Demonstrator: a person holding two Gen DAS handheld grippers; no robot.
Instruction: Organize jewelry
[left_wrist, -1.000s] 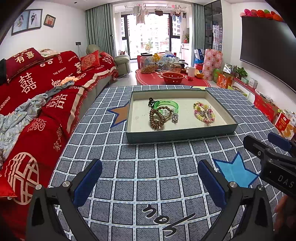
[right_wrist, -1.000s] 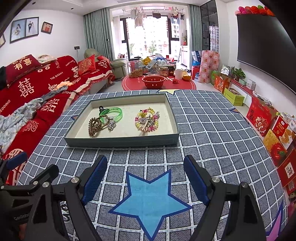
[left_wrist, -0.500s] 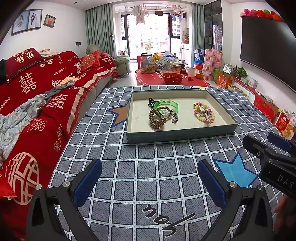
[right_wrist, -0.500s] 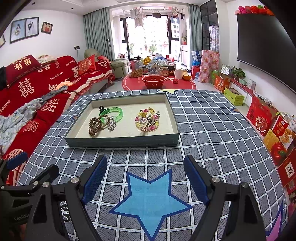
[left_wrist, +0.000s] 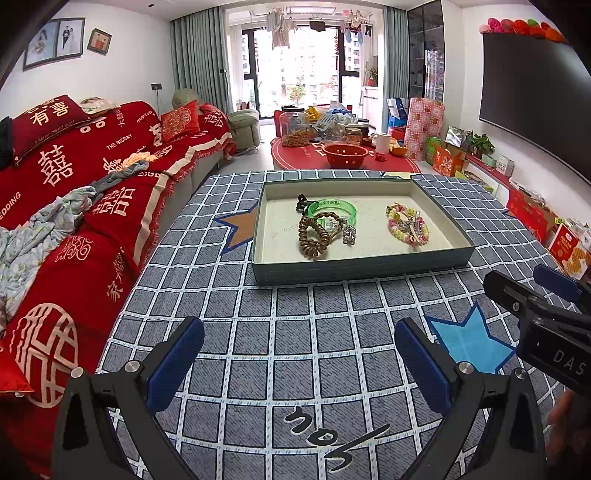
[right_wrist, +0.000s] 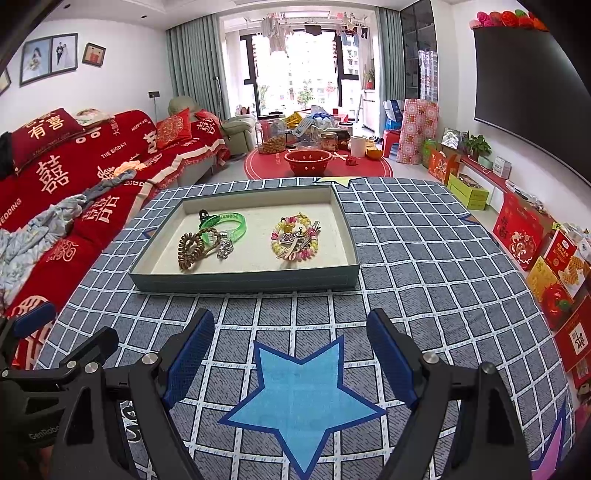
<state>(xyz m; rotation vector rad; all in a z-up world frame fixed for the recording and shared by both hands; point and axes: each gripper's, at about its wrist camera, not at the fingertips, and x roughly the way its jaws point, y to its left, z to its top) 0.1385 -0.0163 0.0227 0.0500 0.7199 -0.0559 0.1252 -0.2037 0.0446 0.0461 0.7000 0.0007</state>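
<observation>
All the jewelry lies inside the shallow tray (right_wrist: 243, 282), which sits on the checked table (right_wrist: 424, 258) ahead of both tongs. It falls into two heaps. Toward 9 o'clock in the tray, a green bangle (right_wrist: 225, 223), a brown coil bracelet (right_wrist: 190, 249) and a small silver charm (right_wrist: 224, 250) overlap one another, with a dark clip (right_wrist: 203, 214) at the bangle's far edge. Toward 3 o'clock, well apart from that heap, a pastel bead bracelet (right_wrist: 295, 240) rings a cluster of small metal pieces too tangled to name singly.

The left tongs (left_wrist: 299, 356) hang wide open over the table near the tray's front wall, with nothing between the blue pads. The right tongs (right_wrist: 290, 345) are spread just as wide above the blue star (right_wrist: 303, 395), also empty. Both point straight at the tray from 6 o'clock, a stance that suits either reaching in or drawing back.

Sorted by kind, the tray reads as two deliberate groups; equally, the overlapping pieces at 9 o'clock could be waiting to be pulled apart. The pictures fit a tidy finish or a mid-sort pause, and do not settle which.
</observation>
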